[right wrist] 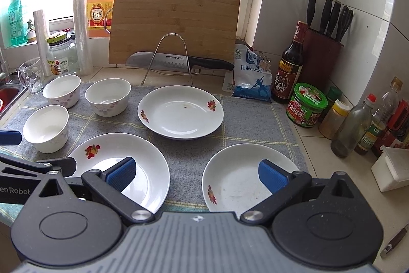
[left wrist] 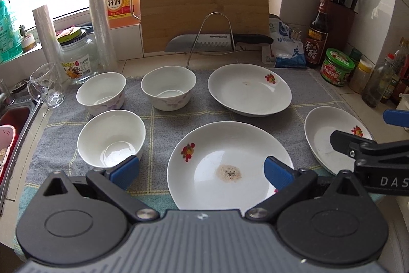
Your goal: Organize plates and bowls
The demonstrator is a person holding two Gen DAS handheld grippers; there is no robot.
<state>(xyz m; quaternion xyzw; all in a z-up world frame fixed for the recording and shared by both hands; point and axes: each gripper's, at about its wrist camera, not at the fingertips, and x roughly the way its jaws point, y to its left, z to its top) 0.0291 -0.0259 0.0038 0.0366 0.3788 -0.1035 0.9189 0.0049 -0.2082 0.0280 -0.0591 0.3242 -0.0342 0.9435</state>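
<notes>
Both grippers, left and right, hover wide and empty over the grey mat; three plates and three bowls lie separately on it, none stacked yet.

We see the near plate partly hidden behind the left gripper, its near rim covered.

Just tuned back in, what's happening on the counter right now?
Nothing is held yet. Both tongs, left and right, are open and hover over the near edge of the grey mat. Three bowls sit apart on the left and three plates lie apart, unstacked, on the right. The near plate by the left tongs has a food smear.
</notes>
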